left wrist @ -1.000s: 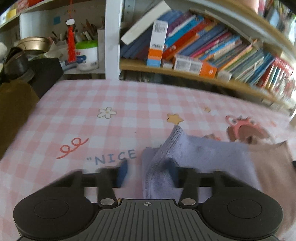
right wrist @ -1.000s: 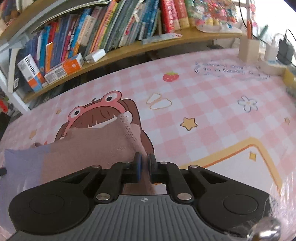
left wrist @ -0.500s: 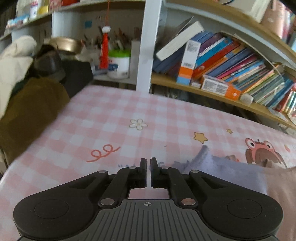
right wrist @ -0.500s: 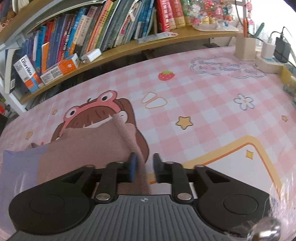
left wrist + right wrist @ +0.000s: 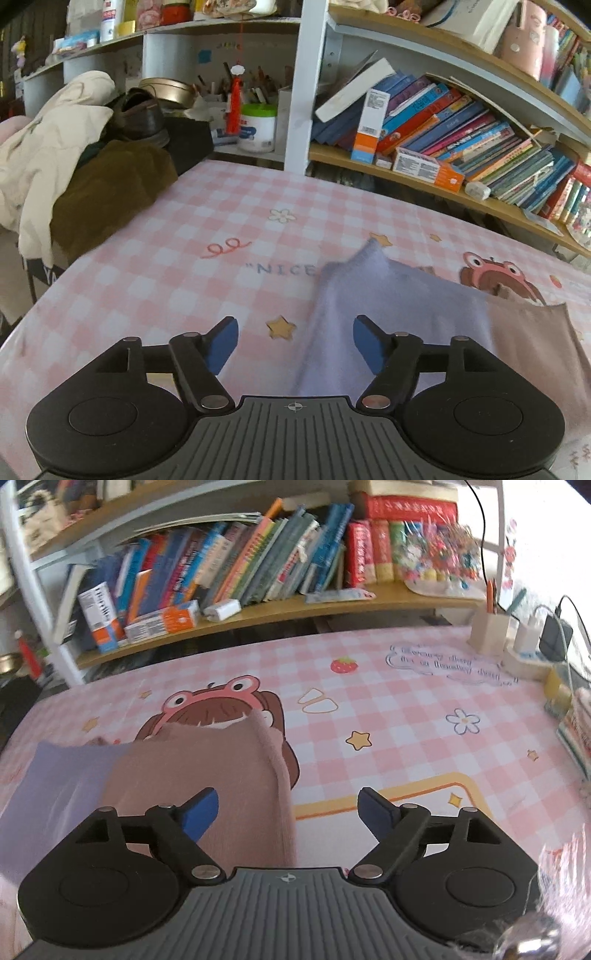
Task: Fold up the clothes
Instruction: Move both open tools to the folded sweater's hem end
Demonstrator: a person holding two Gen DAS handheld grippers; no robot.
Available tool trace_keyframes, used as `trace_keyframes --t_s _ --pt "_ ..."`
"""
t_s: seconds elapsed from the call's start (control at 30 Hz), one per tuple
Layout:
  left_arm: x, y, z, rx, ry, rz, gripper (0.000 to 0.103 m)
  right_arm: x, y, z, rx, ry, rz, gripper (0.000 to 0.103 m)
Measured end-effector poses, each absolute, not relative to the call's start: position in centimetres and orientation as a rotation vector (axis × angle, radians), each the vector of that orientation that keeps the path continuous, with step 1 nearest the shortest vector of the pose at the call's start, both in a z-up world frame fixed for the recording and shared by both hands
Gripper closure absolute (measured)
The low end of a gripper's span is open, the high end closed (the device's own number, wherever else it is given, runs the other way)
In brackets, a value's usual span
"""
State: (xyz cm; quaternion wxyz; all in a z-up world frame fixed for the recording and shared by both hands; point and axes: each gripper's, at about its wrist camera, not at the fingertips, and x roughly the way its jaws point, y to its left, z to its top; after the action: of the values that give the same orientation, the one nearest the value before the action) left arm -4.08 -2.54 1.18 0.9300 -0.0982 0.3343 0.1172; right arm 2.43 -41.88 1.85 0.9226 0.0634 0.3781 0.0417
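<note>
A two-tone garment lies flat on the pink checked tablecloth: a lilac part (image 5: 399,306) on the left and a dusty-pink part (image 5: 207,771) on the right. In the left wrist view the pink part (image 5: 532,332) shows at the right. My left gripper (image 5: 295,343) is open and empty, above the garment's left edge. My right gripper (image 5: 288,812) is open and empty, above the garment's right hem. In the right wrist view the lilac part (image 5: 62,779) shows at the left.
A pile of cream and brown clothes (image 5: 74,177) sits at the table's left edge. Bookshelves (image 5: 443,125) run along the back. A pen holder and power strip (image 5: 517,638) stand at the far right, with stacked items (image 5: 576,731) at the right edge.
Both grippers have opened and let go of the garment, which now lies flat. Both have lifted and pulled back, so more of the table shows.
</note>
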Motion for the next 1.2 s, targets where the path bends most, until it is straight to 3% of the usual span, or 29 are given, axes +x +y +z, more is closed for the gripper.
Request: trace_keyframes --t_s 0.17,0.4,0.7,1.2 --pt "-6.8 -5.2 1.6 -0.205 0.683 0.259 0.025 -0.2 -42.8 2.3 0.086 0.766 0.135 0.02" --pt "-10.4 -9.5 1.6 -0.205 0.7 0.279 0.016 -4.3 -43.4 2.0 -0.062 0.754 0.197 0.011" --pt "-13.5 -13.3 0.9 -0.243 0.743 0.268 0.015 -8.4 -44.1 0.8 -0.09 0.796 0.306 0.005" --pt "-14.1 -8.2 -2.0 -0.678 0.785 0.289 0.015 -8.6 -43.1 0.3 -0.086 0.82 0.347 0.005"
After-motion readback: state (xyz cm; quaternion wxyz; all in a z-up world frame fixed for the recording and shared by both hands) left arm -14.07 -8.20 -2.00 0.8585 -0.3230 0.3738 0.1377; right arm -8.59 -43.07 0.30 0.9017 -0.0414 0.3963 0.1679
